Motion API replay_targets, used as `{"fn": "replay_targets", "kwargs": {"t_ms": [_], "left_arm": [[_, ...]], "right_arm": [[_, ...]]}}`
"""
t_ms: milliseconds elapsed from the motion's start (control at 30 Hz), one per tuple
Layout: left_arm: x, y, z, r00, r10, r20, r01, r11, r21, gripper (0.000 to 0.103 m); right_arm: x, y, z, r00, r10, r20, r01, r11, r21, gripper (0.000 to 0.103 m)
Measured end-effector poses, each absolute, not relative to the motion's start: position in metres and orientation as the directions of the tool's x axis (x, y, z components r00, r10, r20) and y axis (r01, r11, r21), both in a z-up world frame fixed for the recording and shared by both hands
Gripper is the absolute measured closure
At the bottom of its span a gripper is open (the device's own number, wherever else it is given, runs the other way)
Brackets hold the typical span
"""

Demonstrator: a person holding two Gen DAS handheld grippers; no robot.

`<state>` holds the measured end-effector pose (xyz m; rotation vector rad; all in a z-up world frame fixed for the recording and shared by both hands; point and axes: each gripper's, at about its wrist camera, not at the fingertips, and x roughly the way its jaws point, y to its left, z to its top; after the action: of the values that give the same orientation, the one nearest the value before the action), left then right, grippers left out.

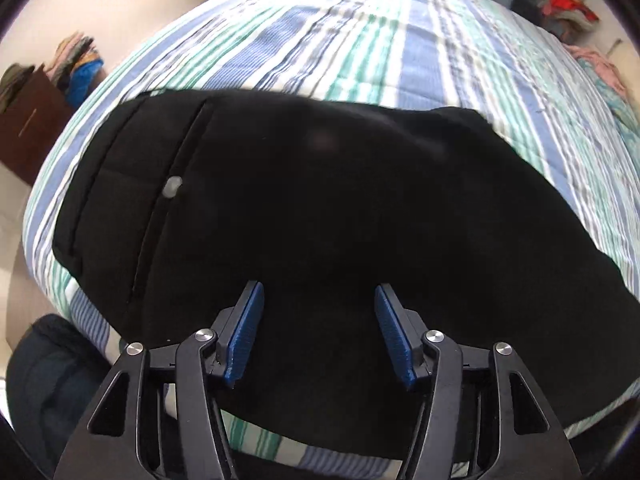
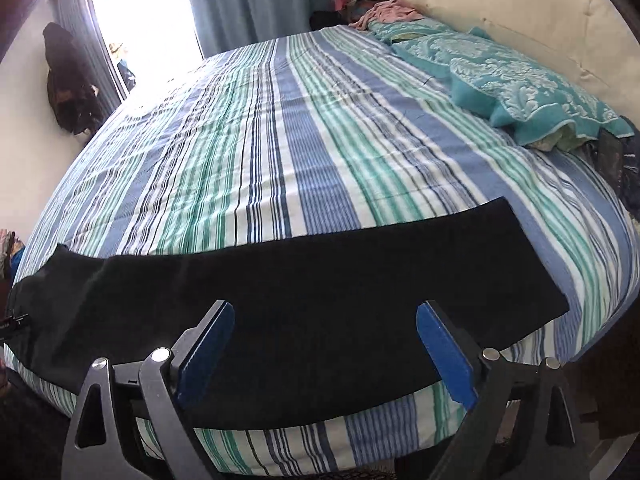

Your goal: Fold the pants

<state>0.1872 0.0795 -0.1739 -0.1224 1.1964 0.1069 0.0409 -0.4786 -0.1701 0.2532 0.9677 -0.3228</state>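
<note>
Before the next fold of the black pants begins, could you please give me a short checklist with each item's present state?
1. Black fabric pants lie flat on the striped blue-green bedspread: ok.
2. Left gripper open, nothing between its blue pads: ok.
3. Right gripper open, nothing held: ok.
4. Teal patterned blanket apart from the pants: ok.
5. Pants' near edge fully on the bed: cannot tell.

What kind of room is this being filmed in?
Most likely a home bedroom. A large bed with a striped bedspread fills the view, curtains hang beside a bright window, and a teal patterned blanket lies bunched along the wall. Black pants are spread on the bed.
</note>
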Motion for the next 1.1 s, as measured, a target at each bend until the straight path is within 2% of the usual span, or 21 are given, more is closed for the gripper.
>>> {"fn": "replay_targets", "kwargs": {"t_ms": [33,100,167,233,300,400,533,667,767,867,933,1100], "left_arm": [[0.183,0.092,-0.175,0.385,-0.016,-0.923,-0.179,0.98,-0.092,0.056],[0.178,0.097,-0.17,0.396,-0.05,-0.917,-0.203,0.969,-0.14,0.057],[0.172,0.094,-0.16,0.398,-0.059,-0.916,-0.201,0.968,-0.15,0.048],[0.165,0.075,-0.146,0.45,-0.064,-0.891,-0.154,0.977,-0.148,0.029],[0.164,0.055,-0.137,0.486,-0.09,-0.869,-0.067,0.988,-0.14,0.02],[0.182,0.017,-0.139,0.451,-0.155,-0.879,0.063,0.988,-0.141,0.019],[0.222,-0.023,-0.152,0.443,-0.093,-0.892,0.126,0.991,-0.041,0.019],[0.263,-0.016,-0.177,0.392,-0.002,-0.92,-0.002,1.0,-0.002,0.019],[0.268,0.006,-0.186,0.391,-0.037,-0.92,-0.145,0.984,-0.102,0.018],[0.266,-0.002,-0.184,0.387,0.005,-0.922,-0.144,0.988,-0.055,0.017],[0.264,-0.007,-0.181,0.396,0.015,-0.918,-0.115,0.993,-0.034,0.017],[0.225,-0.006,-0.165,0.426,-0.027,-0.904,-0.03,0.999,-0.044,0.017]], "right_arm": [[0.043,-0.474,-0.187,0.49,-0.158,-0.857,0.375,0.926,0.044,0.011],[0.04,-0.473,-0.221,0.406,-0.179,-0.896,0.379,0.925,-0.013,0.01],[0.03,-0.478,-0.232,0.445,-0.168,-0.88,0.391,0.92,0.021,0.006],[0.032,-0.481,-0.23,0.44,-0.158,-0.884,0.404,0.914,0.038,0.003],[0.032,-0.478,-0.232,0.44,-0.171,-0.882,0.389,0.921,0.016,0.001],[0.032,-0.475,-0.232,0.439,-0.187,-0.879,0.392,0.92,0.0,0.0],[0.034,-0.475,-0.232,0.444,-0.186,-0.877,0.397,0.918,0.006,0.0],[0.032,-0.475,-0.233,0.453,-0.191,-0.871,0.393,0.919,0.003,0.0],[0.032,-0.474,-0.235,0.461,-0.197,-0.865,0.39,0.921,-0.003,0.0],[0.034,-0.476,-0.234,0.459,-0.192,-0.868,0.39,0.921,0.003,0.0],[0.032,-0.478,-0.226,0.47,-0.16,-0.868,0.395,0.918,0.045,0.0],[0.017,-0.524,-0.199,0.614,-0.069,-0.786,0.445,0.853,0.272,0.0]]}}
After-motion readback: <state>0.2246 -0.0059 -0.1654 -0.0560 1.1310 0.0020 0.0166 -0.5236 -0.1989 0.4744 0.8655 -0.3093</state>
